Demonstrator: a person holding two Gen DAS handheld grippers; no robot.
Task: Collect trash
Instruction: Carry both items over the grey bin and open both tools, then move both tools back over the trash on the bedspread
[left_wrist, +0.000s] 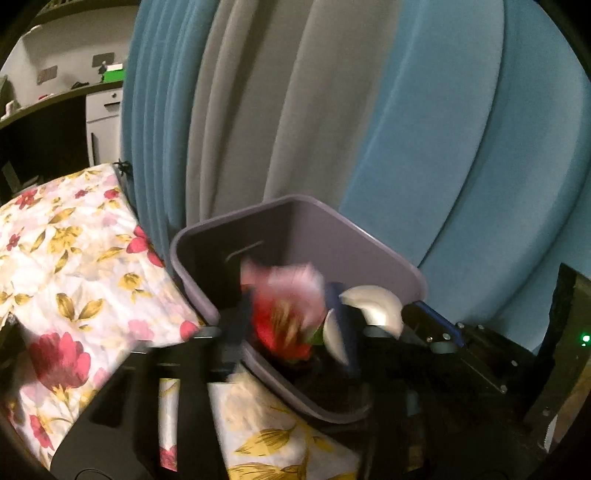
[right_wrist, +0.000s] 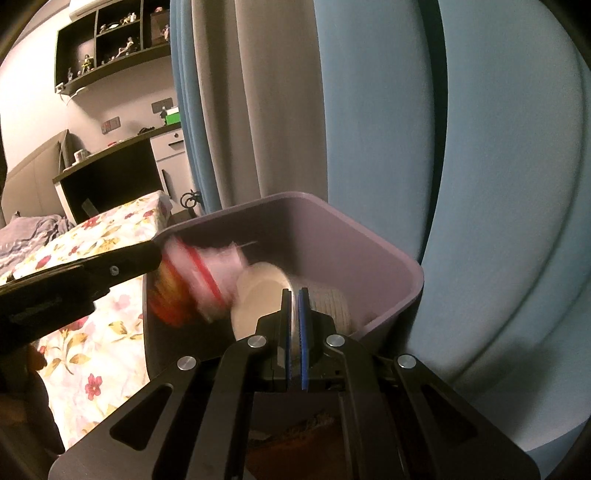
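Observation:
A purple-grey bin (left_wrist: 369, 236) stands between the bed and the curtain. My left gripper (left_wrist: 291, 325) hangs over its mouth with the jaws apart. A blurred red and pink wrapper (left_wrist: 284, 310) lies between them, and no pad is seen pressing on it. In the right wrist view the same wrapper (right_wrist: 192, 288) shows blurred just inside the bin's rim (right_wrist: 369, 229). My right gripper (right_wrist: 294, 299) is shut on the wall of a white paper cup (right_wrist: 258, 295), which lies tilted on its side above the bin's mouth. That cup (left_wrist: 373, 302) also shows in the left wrist view.
A bed with a floral cover (left_wrist: 74, 258) lies left of the bin, touching it. Blue and grey curtains (left_wrist: 406, 129) hang right behind the bin. A dark desk (right_wrist: 110, 177), a white cabinet (right_wrist: 170, 155) and a wall shelf (right_wrist: 110, 37) stand at the far left.

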